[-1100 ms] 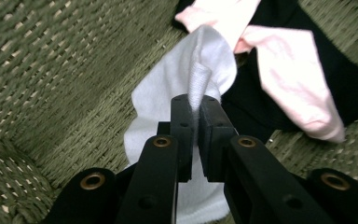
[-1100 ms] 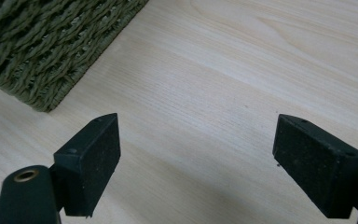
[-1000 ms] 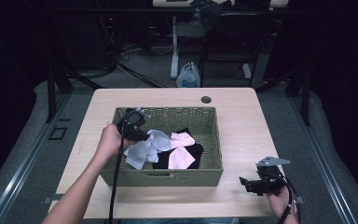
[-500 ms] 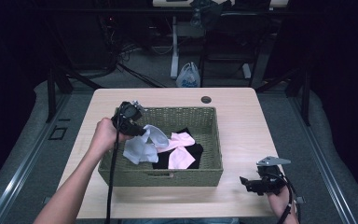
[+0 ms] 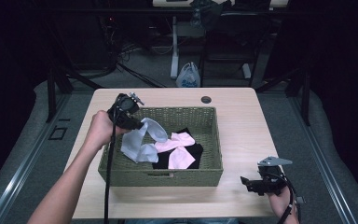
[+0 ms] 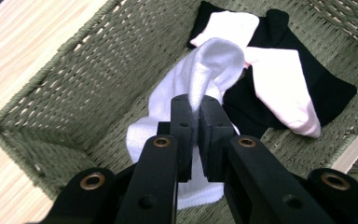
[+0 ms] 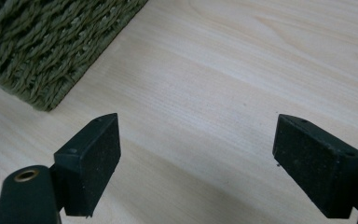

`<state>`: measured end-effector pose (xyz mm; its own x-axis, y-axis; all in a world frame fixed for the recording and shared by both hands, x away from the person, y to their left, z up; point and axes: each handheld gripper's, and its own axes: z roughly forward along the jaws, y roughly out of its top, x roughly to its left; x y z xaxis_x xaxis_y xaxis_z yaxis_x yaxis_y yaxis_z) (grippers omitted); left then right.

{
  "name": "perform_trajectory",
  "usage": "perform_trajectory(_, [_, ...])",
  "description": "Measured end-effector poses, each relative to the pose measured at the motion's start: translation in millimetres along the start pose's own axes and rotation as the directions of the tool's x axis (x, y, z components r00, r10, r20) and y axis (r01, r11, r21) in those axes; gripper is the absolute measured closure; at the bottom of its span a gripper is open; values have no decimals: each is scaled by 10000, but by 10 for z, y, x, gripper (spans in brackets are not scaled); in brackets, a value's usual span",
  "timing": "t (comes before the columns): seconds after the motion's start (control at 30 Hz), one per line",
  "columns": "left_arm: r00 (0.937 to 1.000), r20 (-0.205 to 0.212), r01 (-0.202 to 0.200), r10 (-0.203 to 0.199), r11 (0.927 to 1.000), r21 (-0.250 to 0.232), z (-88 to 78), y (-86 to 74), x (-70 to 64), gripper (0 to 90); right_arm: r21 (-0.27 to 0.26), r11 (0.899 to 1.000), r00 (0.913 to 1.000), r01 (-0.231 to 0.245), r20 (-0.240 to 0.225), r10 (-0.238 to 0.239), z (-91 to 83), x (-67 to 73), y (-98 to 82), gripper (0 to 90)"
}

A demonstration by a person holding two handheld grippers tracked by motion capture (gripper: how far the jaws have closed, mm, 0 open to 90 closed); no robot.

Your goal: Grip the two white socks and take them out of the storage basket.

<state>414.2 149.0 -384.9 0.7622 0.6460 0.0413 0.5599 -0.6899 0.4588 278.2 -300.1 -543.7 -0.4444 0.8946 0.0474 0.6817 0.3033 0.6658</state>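
A person at a light wood table works two hand-held grippers over a green woven basket set at the table's centre. The left gripper, held in the person's left hand above the basket's far-left corner, has its jaws pressed together on a white sock, pinching the fabric near its ribbed cuff. The sock hangs from the jaws, partly lifted, w/ its lower end resting on the basket floor. In the left gripper view the left gripper has the white sock folded over just beyond the jaw tips, & the basket wall runs along the left.

Just right of the white sock, a pink sock lies across a black sock on the basket floor; both touch each other near the basket's middle. In the left gripper view the pink sock covers part of the black sock.

The right gripper sits low over the table's near-right corner, apart from the basket, jaws spread wide w/ nothing between them. In the right gripper view the right gripper is over bare table, w/ a basket corner at upper left.
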Motion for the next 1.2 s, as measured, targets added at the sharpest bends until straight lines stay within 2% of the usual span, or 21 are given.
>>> perform_trajectory(0.3, [9997,-233,15,-18,9999,-115,-161,65,19,853,157,9993,9993,337,-172,-334,55,55,25,147])
perform_trajectory(0.53, [9996,-281,8,-13,9998,-175,-208,112,33,854,222,9992,9993,336,-190,-331,62,62,22,147])
perform_trajectory(0.8, [9989,-461,-35,21,9995,-320,-350,212,45,853,227,9989,9990,401,-199,-397,57,79,23,146])
perform_trajectory(1.2, [9967,-795,96,-131,9990,-438,-560,266,112,853,224,9991,9991,373,-207,-368,57,72,22,147])
